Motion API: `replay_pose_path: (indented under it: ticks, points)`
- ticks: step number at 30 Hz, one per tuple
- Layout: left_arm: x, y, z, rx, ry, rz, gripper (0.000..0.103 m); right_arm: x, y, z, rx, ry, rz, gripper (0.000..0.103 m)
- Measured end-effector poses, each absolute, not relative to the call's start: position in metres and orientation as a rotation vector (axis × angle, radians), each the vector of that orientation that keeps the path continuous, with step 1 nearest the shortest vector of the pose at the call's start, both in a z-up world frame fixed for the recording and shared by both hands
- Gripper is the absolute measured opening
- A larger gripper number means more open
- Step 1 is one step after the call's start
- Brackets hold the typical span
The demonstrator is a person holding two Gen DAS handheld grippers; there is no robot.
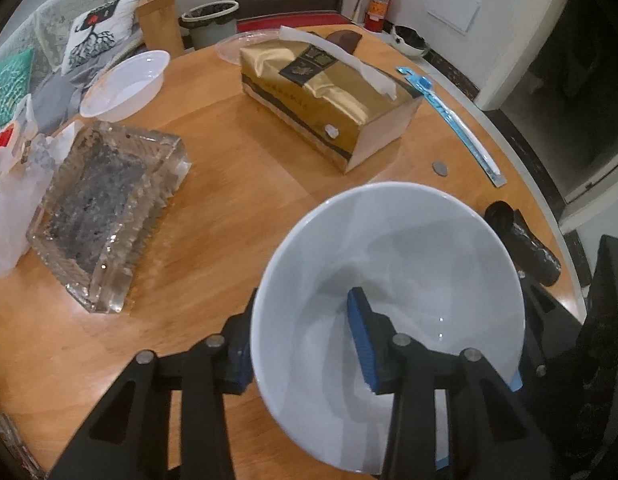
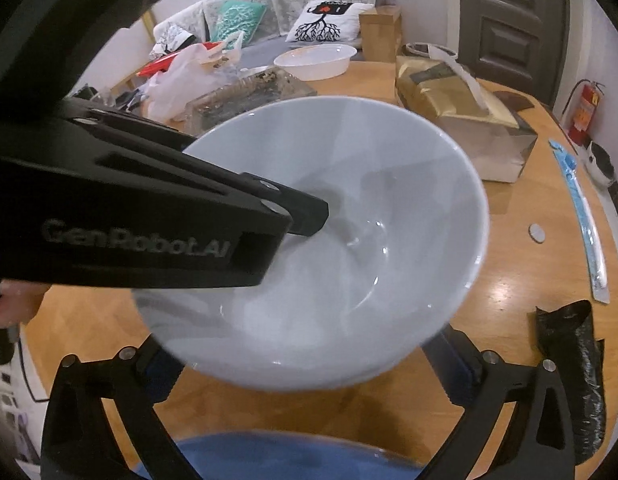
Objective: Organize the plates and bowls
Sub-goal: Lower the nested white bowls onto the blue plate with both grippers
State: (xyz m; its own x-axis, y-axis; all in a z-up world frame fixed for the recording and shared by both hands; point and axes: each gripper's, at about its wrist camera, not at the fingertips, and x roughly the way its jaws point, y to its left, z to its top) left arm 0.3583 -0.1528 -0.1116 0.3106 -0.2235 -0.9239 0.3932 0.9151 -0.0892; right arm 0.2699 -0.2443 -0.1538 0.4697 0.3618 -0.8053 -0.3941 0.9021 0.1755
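blue plate (image 2: 269,456) only right view | left hand-held gripper (image 1: 305,344) straddles white bowl (image 1: 409,248) rim | right hand-held gripper (image 2: 309,364) wide open

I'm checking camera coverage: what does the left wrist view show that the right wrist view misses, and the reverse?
Only the left wrist view shows the left gripper straddling the white bowl's rim, one finger inside, one outside. Only the right wrist view shows a blue dish at the near edge, the right gripper open wide around the bowl, and a person's hand. Both show the tissue box, glass tray and coin.
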Motion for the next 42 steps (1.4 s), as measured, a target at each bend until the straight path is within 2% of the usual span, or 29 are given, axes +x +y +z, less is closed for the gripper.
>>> replay_pose_path:
  ticks: [6, 19, 42]
  points:
    - [0.357, -0.152, -0.112, 0.177, 1.178, -0.411, 0.032, 0.278, -0.243, -0.163, -0.003, 1.000, 0.474, 0.102]
    - [0.355, -0.147, -0.114, 0.147, 1.187, -0.431, 0.032, 0.286, -0.238, -0.167, 0.019, 1.034, 0.465, 0.102]
    - [0.348, -0.139, -0.109, 0.138, 1.176, -0.450, 0.031, 0.267, -0.232, -0.155, -0.101, 0.920, 0.413, 0.101]
